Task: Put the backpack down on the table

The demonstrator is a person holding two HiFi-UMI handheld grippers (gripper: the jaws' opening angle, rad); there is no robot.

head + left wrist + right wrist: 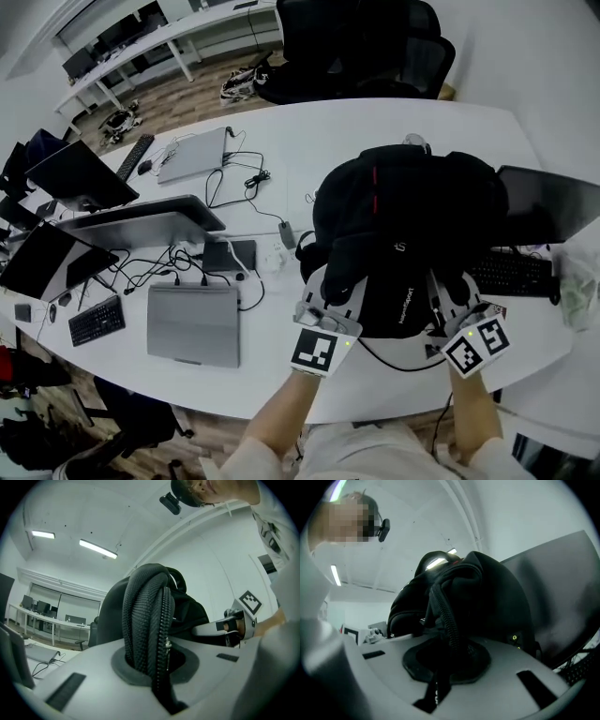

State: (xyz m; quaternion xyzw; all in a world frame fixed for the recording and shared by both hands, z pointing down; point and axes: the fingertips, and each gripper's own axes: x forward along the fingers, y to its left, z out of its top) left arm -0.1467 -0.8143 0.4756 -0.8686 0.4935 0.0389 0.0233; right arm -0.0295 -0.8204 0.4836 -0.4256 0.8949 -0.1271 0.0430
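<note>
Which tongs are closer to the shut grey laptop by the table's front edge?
Left. The left tongs grip the backpack just right of that laptop; the right tongs hold the backpack's far side, further away.

The white table bears a closed grey laptop, a black keyboard, monitors and cables.

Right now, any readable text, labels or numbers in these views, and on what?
None reads clearly.
White print on the black fabric backpack: too small and sideways to read.
White print on its black webbing strap: blurred, unreadable.
Black-and-white square marker cubes: patterns only, no letters.
</note>
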